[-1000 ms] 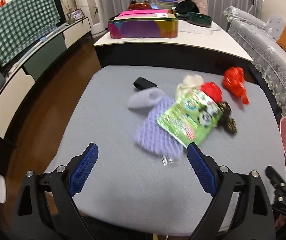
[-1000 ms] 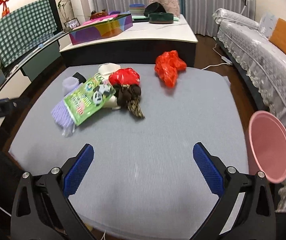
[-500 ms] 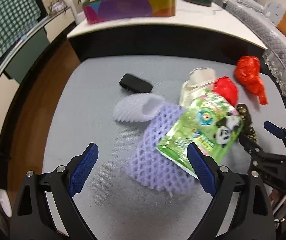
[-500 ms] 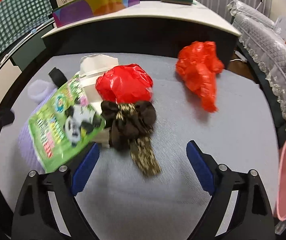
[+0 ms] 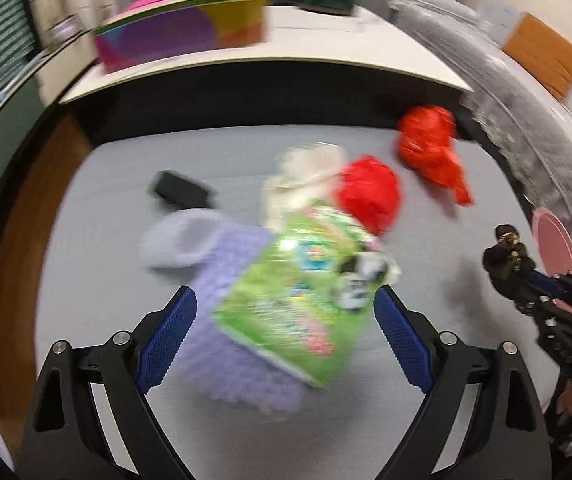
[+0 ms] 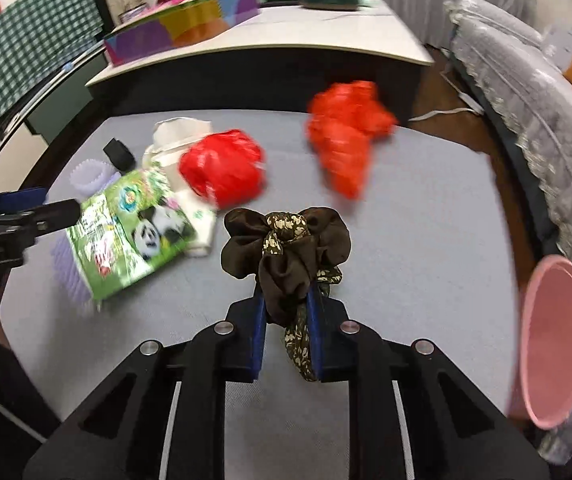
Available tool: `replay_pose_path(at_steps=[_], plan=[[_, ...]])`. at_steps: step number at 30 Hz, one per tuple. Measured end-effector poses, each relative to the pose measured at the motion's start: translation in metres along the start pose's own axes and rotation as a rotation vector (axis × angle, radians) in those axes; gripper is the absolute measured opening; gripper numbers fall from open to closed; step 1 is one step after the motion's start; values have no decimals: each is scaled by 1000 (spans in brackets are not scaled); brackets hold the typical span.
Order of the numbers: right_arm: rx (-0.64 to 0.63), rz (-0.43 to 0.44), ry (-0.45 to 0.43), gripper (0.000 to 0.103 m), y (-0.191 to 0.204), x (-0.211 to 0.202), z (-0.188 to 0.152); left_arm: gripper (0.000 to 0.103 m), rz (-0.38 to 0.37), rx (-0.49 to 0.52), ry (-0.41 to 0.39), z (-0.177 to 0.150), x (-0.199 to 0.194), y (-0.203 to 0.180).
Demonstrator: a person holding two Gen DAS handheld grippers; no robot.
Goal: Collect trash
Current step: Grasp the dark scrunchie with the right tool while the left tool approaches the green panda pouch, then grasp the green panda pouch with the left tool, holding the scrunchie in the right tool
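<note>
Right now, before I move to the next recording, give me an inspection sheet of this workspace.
Surface: grey cloth-covered table, bare toward its near edge.
Job's things: dark brown scrunchie; green panda wrapper lying over purple foam netting; two red crumpled bags; white paper bag; pink bin beside the table.
Clutter: small black object.
Grippers: right tongs closing, pads pinching the scrunchie; left tongs open above the wrapper.
Cables: white cord on the floor.
Surroundings: white table carrying a colourful box, covered sofa.
</note>
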State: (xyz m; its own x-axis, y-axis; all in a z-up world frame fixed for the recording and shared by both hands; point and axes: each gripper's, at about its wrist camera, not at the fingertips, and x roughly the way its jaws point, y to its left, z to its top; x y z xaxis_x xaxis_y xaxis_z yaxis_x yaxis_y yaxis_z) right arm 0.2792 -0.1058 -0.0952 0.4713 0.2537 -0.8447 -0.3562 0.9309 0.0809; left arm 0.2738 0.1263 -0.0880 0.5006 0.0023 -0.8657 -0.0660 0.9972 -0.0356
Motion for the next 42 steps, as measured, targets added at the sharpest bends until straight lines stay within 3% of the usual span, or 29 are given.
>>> replay_pose_path(at_steps=[4, 8, 12, 16, 23, 27, 29, 30, 31, 32, 39, 41, 42], plan=[[63, -2, 10, 19, -26, -18, -28, 87, 26, 107, 47, -3, 21, -28], [97, -7, 42, 19, -39, -9, -43, 87, 24, 133, 111, -7, 43, -37], [119, 45, 50, 19, -46, -8, -46, 87, 38, 156, 166, -14, 62, -44], [99, 70, 20, 19, -42, -16, -43, 87, 111, 189, 161, -15, 72, -49], [111, 75, 32, 20, -45, -15, -45, 87, 163, 189, 145, -15, 78, -51], [102, 87, 32, 20, -42, -15, -45, 58, 154, 166, 114, -11, 73, -51], [88, 93, 27, 20, -39, -16, -45, 31, 104, 138, 114, -9, 68, -50], [79, 93, 24, 20, -37, -17, -45, 12, 92, 127, 119, -9, 67, -48], [73, 95, 22, 20, -35, -17, -45, 3, 74, 107, 128, -10, 66, -45], [70, 97, 21, 20, -34, -18, -46, 0, 64, 94, 127, -11, 65, -44], [71, 94, 13, 20, -34, -21, -46, 0, -43, 64, 47, -15, 38, -43], [69, 96, 10, 20, -34, -23, -47, 8, -21, 69, 39, -16, 36, -35], [69, 96, 10, 20, -34, -23, -47, 26, 1, 90, 36, -15, 36, -37]])
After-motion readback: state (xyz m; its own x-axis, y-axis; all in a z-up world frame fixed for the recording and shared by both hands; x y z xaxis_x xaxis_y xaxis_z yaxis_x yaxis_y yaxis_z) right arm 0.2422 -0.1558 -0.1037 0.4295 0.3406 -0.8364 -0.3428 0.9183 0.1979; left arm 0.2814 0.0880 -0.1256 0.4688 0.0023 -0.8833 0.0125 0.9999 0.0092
